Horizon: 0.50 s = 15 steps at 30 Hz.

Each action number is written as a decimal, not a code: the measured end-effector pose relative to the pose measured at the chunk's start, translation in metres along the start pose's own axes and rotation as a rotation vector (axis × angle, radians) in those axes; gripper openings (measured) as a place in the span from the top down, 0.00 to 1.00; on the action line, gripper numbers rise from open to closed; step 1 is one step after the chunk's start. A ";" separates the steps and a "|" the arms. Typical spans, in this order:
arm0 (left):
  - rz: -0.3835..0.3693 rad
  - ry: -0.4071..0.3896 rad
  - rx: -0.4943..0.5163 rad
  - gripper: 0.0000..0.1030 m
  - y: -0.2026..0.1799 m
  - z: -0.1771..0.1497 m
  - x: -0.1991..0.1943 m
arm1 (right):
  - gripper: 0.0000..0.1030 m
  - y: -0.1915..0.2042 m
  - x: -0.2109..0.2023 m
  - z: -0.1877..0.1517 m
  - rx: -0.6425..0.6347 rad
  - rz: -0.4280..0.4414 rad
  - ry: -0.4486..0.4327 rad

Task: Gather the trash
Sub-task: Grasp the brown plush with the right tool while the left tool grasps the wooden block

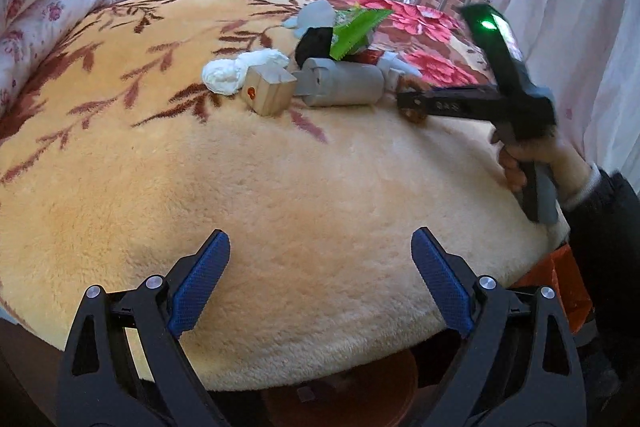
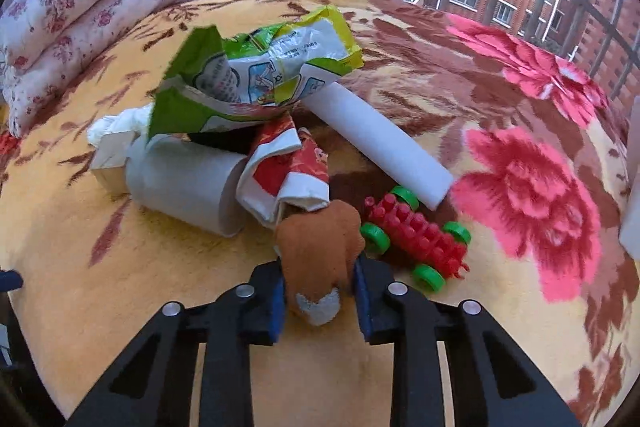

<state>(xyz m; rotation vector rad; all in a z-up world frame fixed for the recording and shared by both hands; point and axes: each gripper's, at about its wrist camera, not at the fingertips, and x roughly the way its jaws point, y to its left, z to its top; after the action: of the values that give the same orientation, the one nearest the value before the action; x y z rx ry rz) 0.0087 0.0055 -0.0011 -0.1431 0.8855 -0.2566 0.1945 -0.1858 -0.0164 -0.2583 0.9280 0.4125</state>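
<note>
Right wrist view shows the right gripper [image 2: 318, 291] with its blue pads pressed in on a small brown plush toy [image 2: 320, 247], which lies at the near edge of a litter pile on the floral blanket [image 2: 120, 307]. The pile holds a green snack wrapper [image 2: 256, 75], a red-and-white wrapper [image 2: 288, 171], a grey cardboard tube [image 2: 180, 183], a white paper roll [image 2: 380, 143] and a red toy car with green wheels [image 2: 416, 235]. The plush sits nearest, so it probably gets gripped first, though it looks more like a toy than trash.

Only the left wrist view shows the left gripper [image 1: 320, 275] spread wide and empty over bare blanket, well apart from the pile, likely waiting. It also reveals a wooden block [image 1: 268, 91], crumpled white tissue [image 1: 236, 71] and the person's hand [image 1: 532, 163] on the other tool's handle.
</note>
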 end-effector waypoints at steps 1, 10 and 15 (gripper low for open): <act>0.009 -0.002 -0.007 0.13 0.001 0.004 0.002 | 0.74 0.001 -0.007 -0.004 0.011 0.010 -0.015; 0.081 0.009 -0.147 0.13 0.016 0.061 0.043 | 0.74 0.015 -0.084 -0.051 0.084 0.074 -0.202; 0.216 0.074 -0.158 0.13 0.019 0.089 0.084 | 0.74 0.019 -0.105 -0.081 0.122 0.109 -0.226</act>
<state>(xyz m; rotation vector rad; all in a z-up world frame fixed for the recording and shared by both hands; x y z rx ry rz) 0.1317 0.0014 -0.0128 -0.1839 0.9871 0.0101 0.0718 -0.2248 0.0216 -0.0485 0.7435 0.4734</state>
